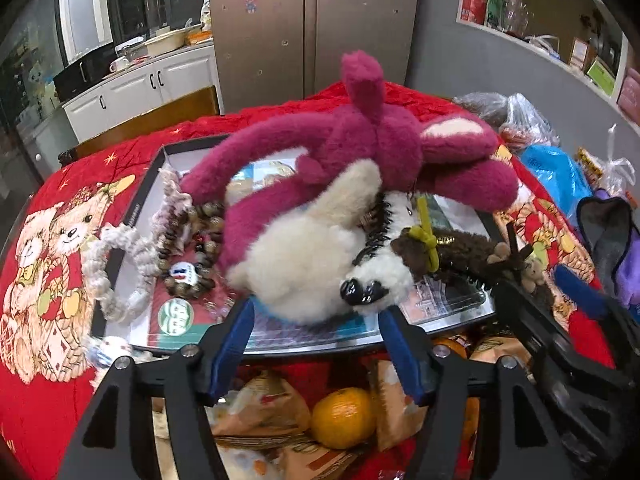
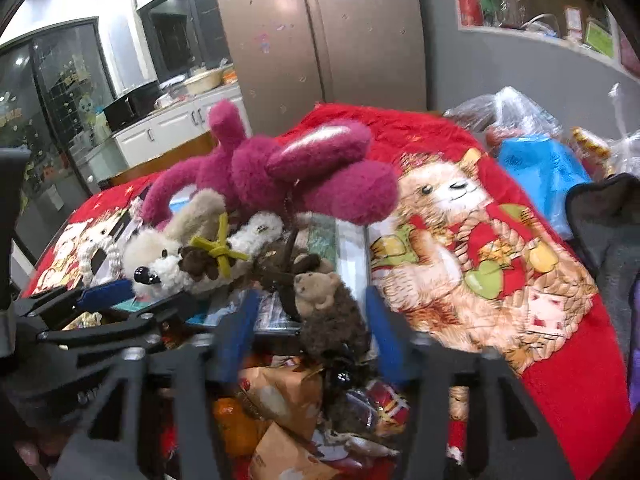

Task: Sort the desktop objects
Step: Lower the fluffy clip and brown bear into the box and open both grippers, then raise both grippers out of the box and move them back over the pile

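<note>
Plush toys (image 1: 320, 216) | piled in tray (image 1: 132, 208) on tabletop | left tongs (image 1: 316, 344) parted, gripping nothing | right tongs (image 2: 312, 328) wide, straddling brown plush (image 2: 328, 312), unpressed | sorting looked mostly done; snacks (image 1: 344, 416) below remained

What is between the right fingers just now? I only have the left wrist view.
Observer: A small brown plush sits between the fingers of the right gripper, which stand open and do not press on it.
Operator: Is the pink plush lying on it?
Observer: No. The pink plush lies higher on the pile, behind it. I cannot tell whether the cord hanging from the pink plush reaches it.
</note>
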A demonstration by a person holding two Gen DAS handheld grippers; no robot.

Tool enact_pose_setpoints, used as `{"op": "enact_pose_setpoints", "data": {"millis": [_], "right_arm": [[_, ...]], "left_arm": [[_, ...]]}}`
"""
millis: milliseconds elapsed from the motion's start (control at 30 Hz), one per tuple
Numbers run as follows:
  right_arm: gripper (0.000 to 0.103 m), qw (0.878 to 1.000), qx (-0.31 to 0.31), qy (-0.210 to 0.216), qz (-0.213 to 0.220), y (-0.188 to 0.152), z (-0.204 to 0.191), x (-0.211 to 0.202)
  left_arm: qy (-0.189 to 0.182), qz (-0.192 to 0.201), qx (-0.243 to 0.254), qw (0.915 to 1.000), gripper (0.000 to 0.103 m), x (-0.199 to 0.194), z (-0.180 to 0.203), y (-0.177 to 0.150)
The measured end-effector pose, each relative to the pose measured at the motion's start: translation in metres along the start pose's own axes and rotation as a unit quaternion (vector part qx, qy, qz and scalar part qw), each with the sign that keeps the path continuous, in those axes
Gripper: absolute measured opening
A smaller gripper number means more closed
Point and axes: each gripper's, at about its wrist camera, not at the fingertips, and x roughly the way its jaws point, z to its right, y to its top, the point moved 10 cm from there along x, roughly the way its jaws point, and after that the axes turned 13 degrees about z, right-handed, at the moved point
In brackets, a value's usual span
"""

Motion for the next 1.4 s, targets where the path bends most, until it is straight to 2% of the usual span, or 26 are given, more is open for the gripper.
{"op": "enact_pose_setpoints", "data": {"millis": [33,100,133,200,300,333,500,733,933,1100,1233,1300,1400], "right_arm": [[0.103,1.0,0.007,0.005,0.02,0.006,0.001,-0.009],[0.103,0.998,0.024,0.016,0.048,0.016,0.005,-0.026],[0.103,0.998,0.029,0.016,0.053,0.019,0.008,-0.031],[0.103,0.996,0.039,0.007,0.074,0.026,0.018,-0.044],[0.103,0.993,0.057,-0.017,0.1,0.035,0.034,-0.052],[0.103,0.992,0.068,-0.017,0.104,0.037,0.039,-0.054],[0.103,0.99,0.087,-0.022,0.105,0.04,0.056,-0.054],[0.103,0.988,0.095,-0.02,0.122,0.045,0.06,-0.062],[0.103,0.985,0.11,-0.006,0.133,0.05,0.058,-0.072],[0.103,0.983,0.118,0.035,0.139,0.057,0.044,-0.086],[0.103,0.981,0.094,0.047,0.165,0.066,0.027,-0.106],[0.103,0.981,0.083,0.047,0.171,0.067,0.019,-0.114],[0.103,0.981,0.077,0.049,0.168,0.063,0.01,-0.12]], "left_arm": [[-0.002,0.005,-0.001,1.0,0.067,-0.004,-0.003,0.003],[-0.006,0.027,-0.008,0.9996,0.069,-0.017,-0.008,0.014],[-0.006,0.041,-0.011,0.9991,0.077,-0.024,-0.011,0.019],[-0.002,0.084,-0.019,0.9963,0.083,-0.042,-0.02,0.034],[0.0,0.147,-0.044,0.9881,0.084,-0.067,-0.031,0.05],[-0.004,0.157,-0.05,0.9863,0.084,-0.071,-0.032,0.055],[-0.043,0.163,-0.064,0.9837,0.084,-0.078,-0.031,0.065],[-0.029,0.177,-0.036,0.983,0.084,-0.087,-0.028,0.07],[-0.023,0.246,0.001,0.9691,0.084,-0.135,-0.027,0.088],[-0.03,0.284,0.01,0.9583,0.084,-0.181,-0.028,0.095],[-0.047,0.278,0.017,0.9592,0.085,-0.21,-0.03,0.081],[-0.05,0.277,0.013,0.9595,0.085,-0.222,-0.034,0.067],[-0.06,0.266,0.019,0.962,0.09,-0.232,-0.036,0.031]]}}
